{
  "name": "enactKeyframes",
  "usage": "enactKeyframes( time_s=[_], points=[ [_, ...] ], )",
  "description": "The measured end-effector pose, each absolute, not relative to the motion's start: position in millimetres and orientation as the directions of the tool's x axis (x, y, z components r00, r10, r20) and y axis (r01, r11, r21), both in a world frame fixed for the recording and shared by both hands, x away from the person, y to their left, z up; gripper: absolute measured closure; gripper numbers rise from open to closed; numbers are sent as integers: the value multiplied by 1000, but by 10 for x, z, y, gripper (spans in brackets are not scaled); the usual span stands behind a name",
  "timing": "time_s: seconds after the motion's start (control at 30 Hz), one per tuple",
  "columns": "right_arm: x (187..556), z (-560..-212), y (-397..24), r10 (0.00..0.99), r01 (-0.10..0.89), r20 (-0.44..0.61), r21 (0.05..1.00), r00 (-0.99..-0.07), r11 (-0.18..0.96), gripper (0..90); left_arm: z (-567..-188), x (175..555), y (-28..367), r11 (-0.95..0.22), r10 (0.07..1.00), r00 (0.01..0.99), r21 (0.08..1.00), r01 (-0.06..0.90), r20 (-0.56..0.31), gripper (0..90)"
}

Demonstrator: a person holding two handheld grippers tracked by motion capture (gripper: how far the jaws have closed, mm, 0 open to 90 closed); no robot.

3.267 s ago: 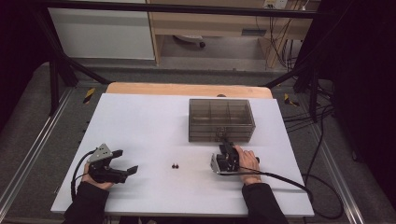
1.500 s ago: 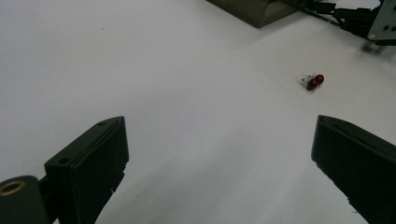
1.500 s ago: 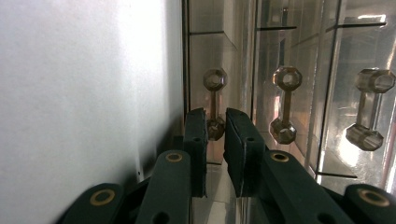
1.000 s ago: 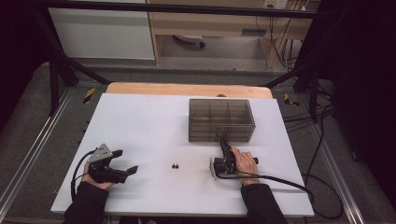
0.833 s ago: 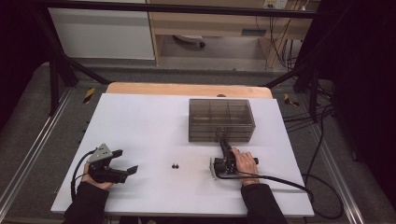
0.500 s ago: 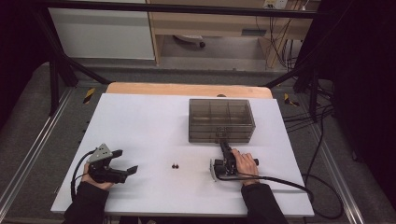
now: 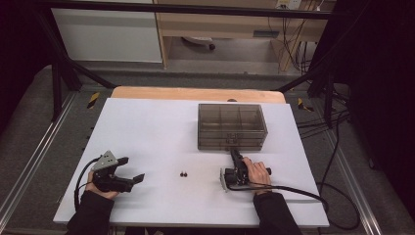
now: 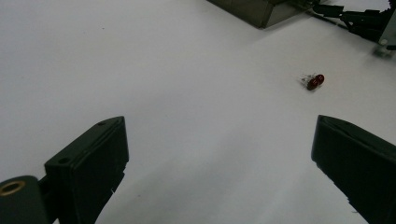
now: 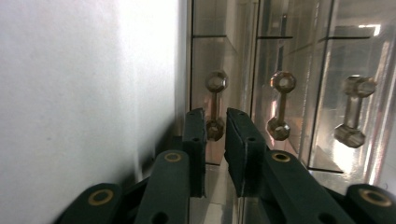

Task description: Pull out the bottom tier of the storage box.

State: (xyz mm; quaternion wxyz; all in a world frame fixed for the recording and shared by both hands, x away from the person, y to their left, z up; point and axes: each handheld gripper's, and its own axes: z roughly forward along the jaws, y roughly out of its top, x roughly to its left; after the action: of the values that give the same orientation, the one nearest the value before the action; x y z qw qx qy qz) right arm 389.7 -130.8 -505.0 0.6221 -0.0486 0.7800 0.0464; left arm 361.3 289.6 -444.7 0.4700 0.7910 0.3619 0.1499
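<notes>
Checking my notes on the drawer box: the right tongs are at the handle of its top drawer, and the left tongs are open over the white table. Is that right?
Not quite: the right tongs are at the bottom drawer's handle, the one nearest the table, as the right gripper view shows. The left tongs are indeed open over it.

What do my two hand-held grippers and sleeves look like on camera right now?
Both are black. The left hand-held gripper carries a grey three-cornered plate; the right hand-held gripper has slim black jaws with brass-coloured pivot rings. A black cable trails from each. Both sleeves are dark.
</notes>
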Motion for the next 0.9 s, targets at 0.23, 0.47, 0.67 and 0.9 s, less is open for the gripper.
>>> enactKeyframes(
  time_s=[0.23,0.47,0.67,0.9],
  points=[
    [3890,-5000,-1321,33,-127,-972,65,-234,990,671,-4447,3613,2894,-297,713,693,851,432,-103,36],
    [3921,-4980,-1331,46,-115,-969,75,-244,991,649,-4449,3614,2894,-298,715,691,850,434,-102,37],
    [3964,-4969,-1339,46,-96,-966,72,-254,993,651,-4451,3618,2895,-297,715,691,850,436,-105,37],
    [3983,-4975,-1337,38,-104,-965,66,-258,992,678,-4452,3617,2892,-298,715,692,849,435,-104,37]
  ],
)
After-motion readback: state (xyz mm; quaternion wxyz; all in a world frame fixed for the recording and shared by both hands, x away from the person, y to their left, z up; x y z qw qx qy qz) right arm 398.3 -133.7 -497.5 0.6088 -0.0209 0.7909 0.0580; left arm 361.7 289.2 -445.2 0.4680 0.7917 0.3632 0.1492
